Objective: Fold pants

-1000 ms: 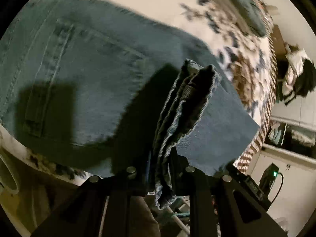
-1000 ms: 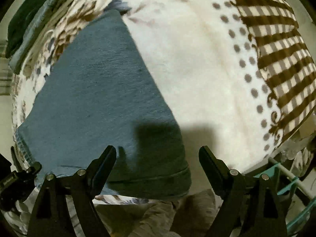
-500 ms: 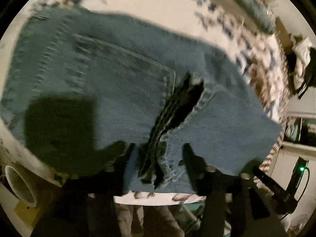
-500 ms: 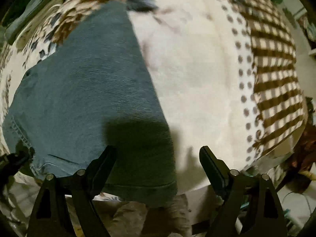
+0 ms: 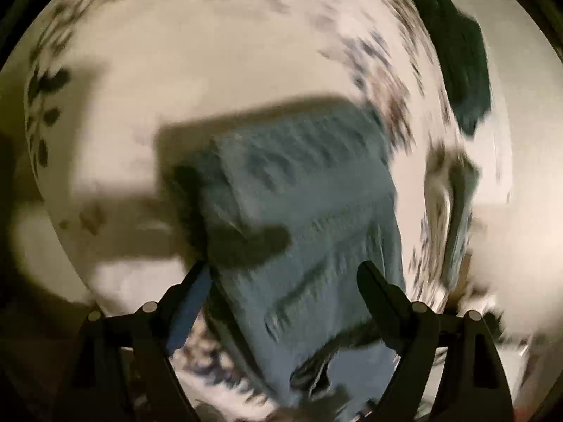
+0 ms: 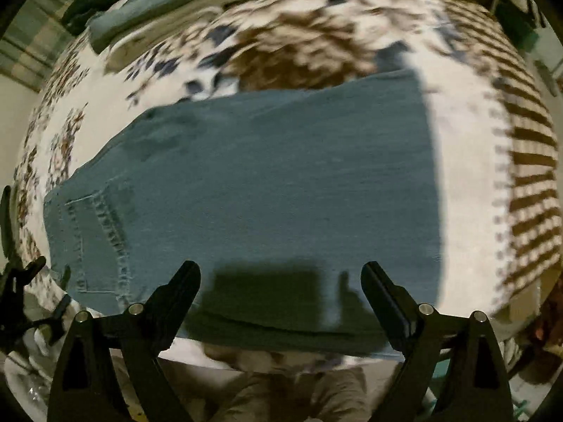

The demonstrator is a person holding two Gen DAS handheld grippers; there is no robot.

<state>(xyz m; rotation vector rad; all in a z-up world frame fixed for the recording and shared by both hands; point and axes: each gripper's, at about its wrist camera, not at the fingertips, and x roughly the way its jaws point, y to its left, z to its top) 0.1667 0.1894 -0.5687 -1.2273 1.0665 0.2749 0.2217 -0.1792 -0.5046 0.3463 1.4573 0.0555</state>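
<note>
1. Left wrist view, heavily blurred: the left gripper [image 5: 283, 276] had just been opening, and its jaws stood wide apart, pressing on nothing. The folded jeans [image 5: 309, 211] lay on the patterned blanket [image 5: 211, 52], showing between and beyond the fingers.
2. Right wrist view: the right gripper [image 6: 279, 276] stood wide open and empty, having just been opening. The jeans [image 6: 264, 176] lay flat on the blanket [image 6: 468, 211], pocket end at the picture's left, their near hem between the fingers.
</note>
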